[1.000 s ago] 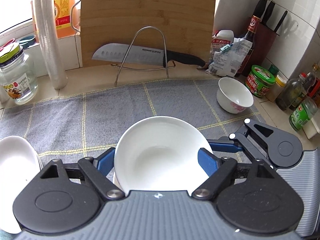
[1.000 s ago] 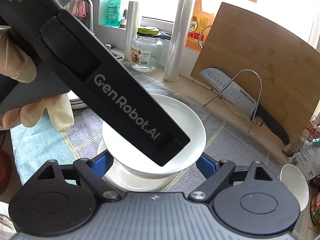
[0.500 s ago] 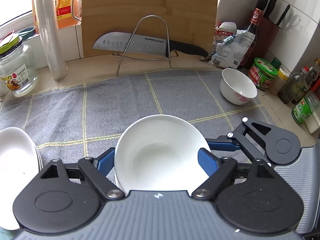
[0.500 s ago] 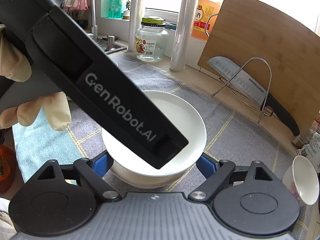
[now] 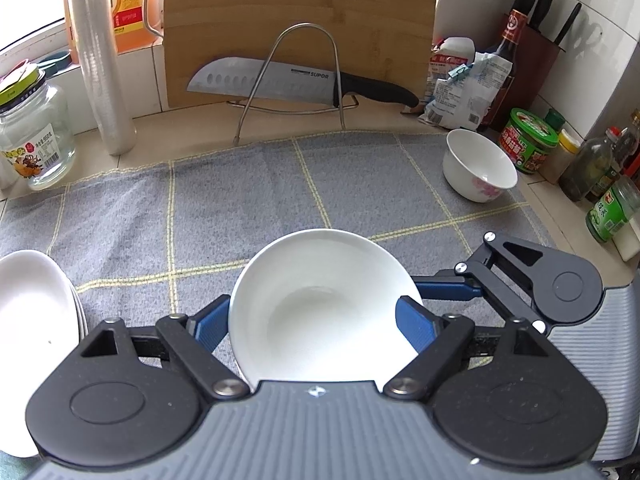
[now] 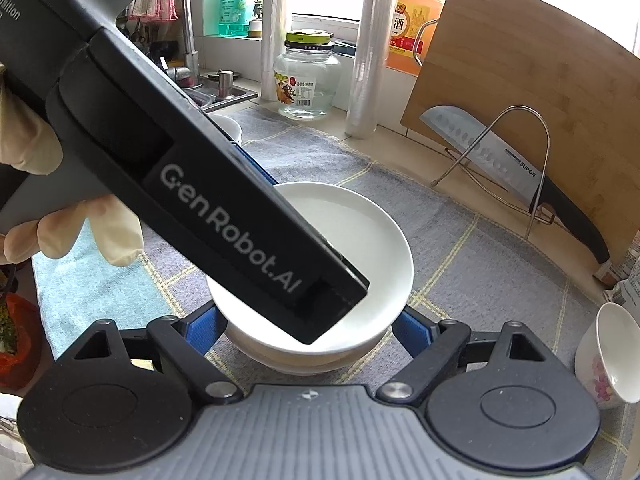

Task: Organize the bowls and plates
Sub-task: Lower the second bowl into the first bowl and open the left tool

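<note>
A white deep plate is clamped between the blue pads of the left tool at lower centre of the left wrist view, raised over the grey checked cloth on the worktop. The right tool is seen with jaws half-spread on either side of the same plate; contact cannot be told. Stacking appears under way: a transfer to the white stack at lower left is judged next, calling for level carriage.

The knife blade reads "SUPOR"; the left hand-held gripper body, seen from the right wrist, reads "GenRobot.AI".
</note>
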Motion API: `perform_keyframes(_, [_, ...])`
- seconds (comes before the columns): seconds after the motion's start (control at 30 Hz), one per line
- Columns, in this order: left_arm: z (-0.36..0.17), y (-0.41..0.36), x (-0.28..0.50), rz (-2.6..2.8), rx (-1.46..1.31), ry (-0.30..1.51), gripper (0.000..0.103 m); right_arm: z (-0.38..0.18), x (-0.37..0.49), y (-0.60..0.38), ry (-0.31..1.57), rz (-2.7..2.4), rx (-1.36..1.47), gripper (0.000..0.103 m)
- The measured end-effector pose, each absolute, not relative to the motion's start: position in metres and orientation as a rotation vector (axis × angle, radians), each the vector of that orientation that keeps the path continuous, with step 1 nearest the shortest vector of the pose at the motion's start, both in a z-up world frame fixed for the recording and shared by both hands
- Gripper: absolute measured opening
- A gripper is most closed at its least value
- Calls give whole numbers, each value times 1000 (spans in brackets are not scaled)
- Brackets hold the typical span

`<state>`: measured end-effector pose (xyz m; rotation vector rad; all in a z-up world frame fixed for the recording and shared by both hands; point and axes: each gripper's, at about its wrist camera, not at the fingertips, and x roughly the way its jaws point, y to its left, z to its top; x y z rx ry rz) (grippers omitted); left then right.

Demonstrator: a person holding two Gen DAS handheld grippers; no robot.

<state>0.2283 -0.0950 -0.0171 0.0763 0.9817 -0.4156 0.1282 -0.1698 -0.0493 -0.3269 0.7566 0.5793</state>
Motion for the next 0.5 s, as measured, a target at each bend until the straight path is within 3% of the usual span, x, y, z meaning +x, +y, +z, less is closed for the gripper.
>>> perform_keyframes(0.5, [-22, -94, 228, -410, 70, 996, 86, -53, 128, -168, 764, 588, -329, 92])
